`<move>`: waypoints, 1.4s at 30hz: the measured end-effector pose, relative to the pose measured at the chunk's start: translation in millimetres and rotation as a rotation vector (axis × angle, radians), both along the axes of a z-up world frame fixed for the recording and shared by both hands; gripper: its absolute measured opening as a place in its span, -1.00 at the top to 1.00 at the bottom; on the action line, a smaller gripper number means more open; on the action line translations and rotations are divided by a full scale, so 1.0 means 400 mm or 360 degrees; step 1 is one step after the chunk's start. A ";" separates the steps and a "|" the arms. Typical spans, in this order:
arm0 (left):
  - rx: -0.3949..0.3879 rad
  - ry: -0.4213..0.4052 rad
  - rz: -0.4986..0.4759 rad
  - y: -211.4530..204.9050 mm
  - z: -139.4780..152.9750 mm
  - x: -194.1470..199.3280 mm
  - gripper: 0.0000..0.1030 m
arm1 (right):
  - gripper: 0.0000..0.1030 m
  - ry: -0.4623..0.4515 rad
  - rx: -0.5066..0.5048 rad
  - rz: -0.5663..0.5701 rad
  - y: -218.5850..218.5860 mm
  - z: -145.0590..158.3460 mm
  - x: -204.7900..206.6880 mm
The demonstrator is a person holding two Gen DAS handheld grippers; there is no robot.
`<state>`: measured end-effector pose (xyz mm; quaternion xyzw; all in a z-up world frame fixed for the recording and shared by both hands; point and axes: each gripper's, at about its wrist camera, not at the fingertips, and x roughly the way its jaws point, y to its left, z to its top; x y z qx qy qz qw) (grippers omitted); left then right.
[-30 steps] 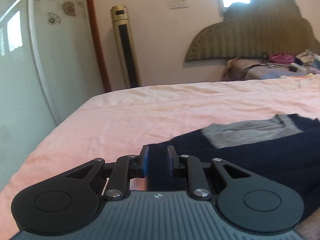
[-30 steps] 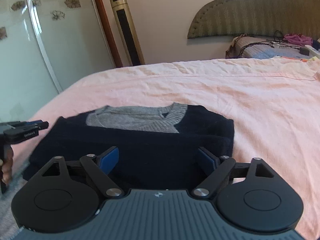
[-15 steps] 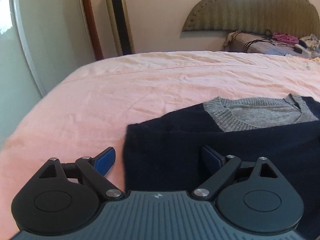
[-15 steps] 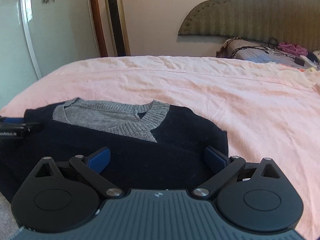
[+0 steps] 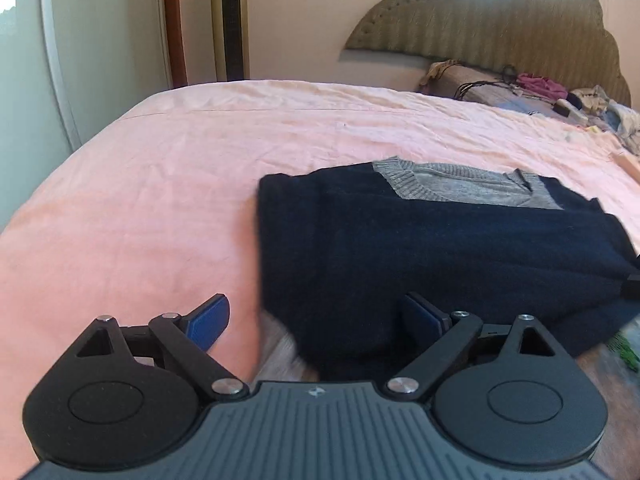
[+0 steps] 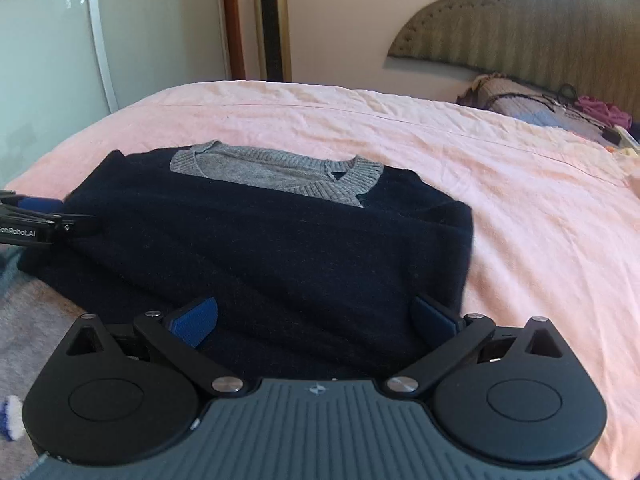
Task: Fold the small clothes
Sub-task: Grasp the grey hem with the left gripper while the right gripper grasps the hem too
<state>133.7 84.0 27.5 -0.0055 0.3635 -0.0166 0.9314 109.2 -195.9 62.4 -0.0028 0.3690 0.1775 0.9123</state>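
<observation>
A folded navy sweater [image 5: 432,240] with a grey knitted collar [image 5: 472,186] lies on the pink bed, folded into a rectangle. It also shows in the right wrist view [image 6: 280,248], collar [image 6: 280,170] at the far side. My left gripper [image 5: 320,320] is open and empty, just in front of the sweater's near left corner. My right gripper [image 6: 316,320] is open and empty, above the sweater's near right edge. The left gripper's tip [image 6: 40,224] shows at the left edge of the right wrist view.
The pink bedsheet [image 5: 180,184] spreads wide to the left and behind the sweater. A padded headboard [image 5: 500,24], pillows and loose clothes [image 5: 536,84] lie at the far right. A tall gold fan [image 6: 272,20] and glass door stand by the wall.
My left gripper has opened, let go of the sweater's corner and drawn back to the near side. My right gripper stayed open and shifted slightly. The sweater lies folded flat.
</observation>
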 end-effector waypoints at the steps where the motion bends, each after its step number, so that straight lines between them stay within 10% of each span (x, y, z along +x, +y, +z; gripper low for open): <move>1: -0.0001 -0.0017 -0.0012 0.013 0.007 -0.026 -0.82 | -0.94 -0.0008 0.0076 -0.0029 -0.034 0.016 -0.018; 12: 0.0062 -0.0017 0.0033 0.038 -0.044 -0.142 -0.79 | -0.31 0.0054 0.0058 -0.0208 -0.174 -0.021 -0.111; 16: 0.0232 -0.0072 0.0036 0.010 -0.030 -0.143 0.78 | 0.76 0.0056 -0.0050 -0.0121 -0.124 -0.018 -0.094; 24: 0.0372 -0.0117 0.0017 -0.007 -0.034 -0.166 0.78 | 0.78 0.0088 0.0076 -0.0218 -0.173 -0.027 -0.103; 28: 0.0171 -0.0030 -0.0016 0.022 -0.010 -0.233 0.60 | -0.26 0.0101 0.0111 -0.0181 -0.160 0.010 -0.168; 30: 0.0180 -0.0031 -0.0004 0.026 -0.022 -0.251 0.42 | -0.45 0.0092 0.0057 -0.0150 -0.153 0.016 -0.207; 33: 0.0194 -0.0066 -0.0022 0.033 -0.029 -0.259 0.43 | -0.08 0.0100 -0.0012 -0.0126 -0.149 -0.010 -0.239; 35: 0.0247 -0.0064 0.0032 0.045 -0.028 -0.252 0.91 | 0.87 0.0119 0.0014 -0.0120 -0.164 -0.005 -0.244; 42: 0.0155 -0.0011 0.0001 0.075 -0.014 -0.267 0.89 | 0.83 0.0200 0.0183 -0.0243 -0.246 -0.008 -0.247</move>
